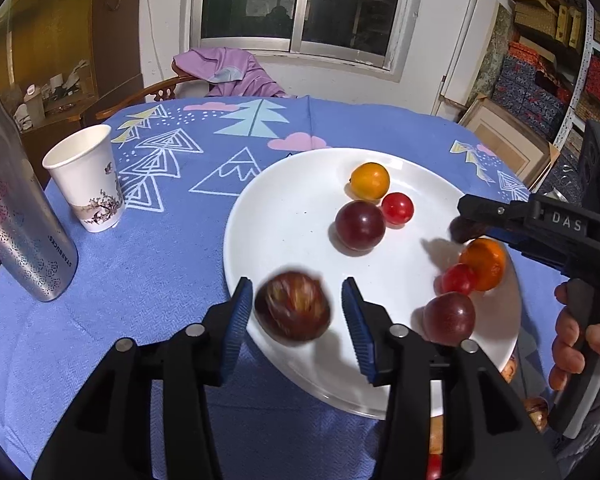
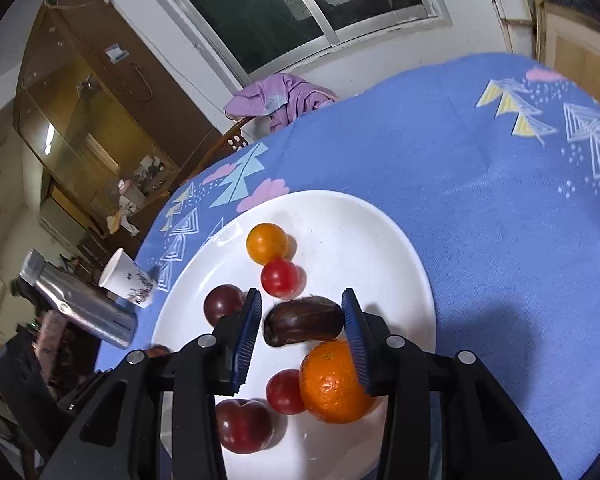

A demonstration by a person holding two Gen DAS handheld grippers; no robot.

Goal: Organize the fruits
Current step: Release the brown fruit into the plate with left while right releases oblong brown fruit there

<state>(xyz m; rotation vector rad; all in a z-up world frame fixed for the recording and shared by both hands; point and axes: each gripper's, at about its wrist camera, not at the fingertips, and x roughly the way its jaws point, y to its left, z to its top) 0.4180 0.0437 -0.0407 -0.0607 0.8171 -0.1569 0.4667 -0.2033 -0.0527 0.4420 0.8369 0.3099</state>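
Observation:
A white plate (image 1: 292, 208) on the blue tablecloth holds several fruits: a yellow one (image 1: 370, 181), two dark plums (image 1: 360, 225), two small red ones (image 1: 397, 208) and a mandarin (image 1: 484, 258). My left gripper (image 1: 298, 316) is open over the plate's near rim. A blurred dark red fruit (image 1: 292, 306) lies between its pads with a gap on the right. In the right wrist view my right gripper (image 2: 301, 312) is shut on a dark brown oblong fruit (image 2: 304, 322), just above the mandarin (image 2: 332, 384). From the left wrist view the right gripper (image 1: 466, 216) hangs over the plate's right side.
A paper cup (image 1: 86, 180) and a steel bottle (image 1: 20, 220) stand left of the plate. A chair with a purple garment (image 1: 228, 72) is behind the table. More fruit (image 1: 536, 408) lies by the near right rim. A hand (image 1: 572, 340) grips the right handle.

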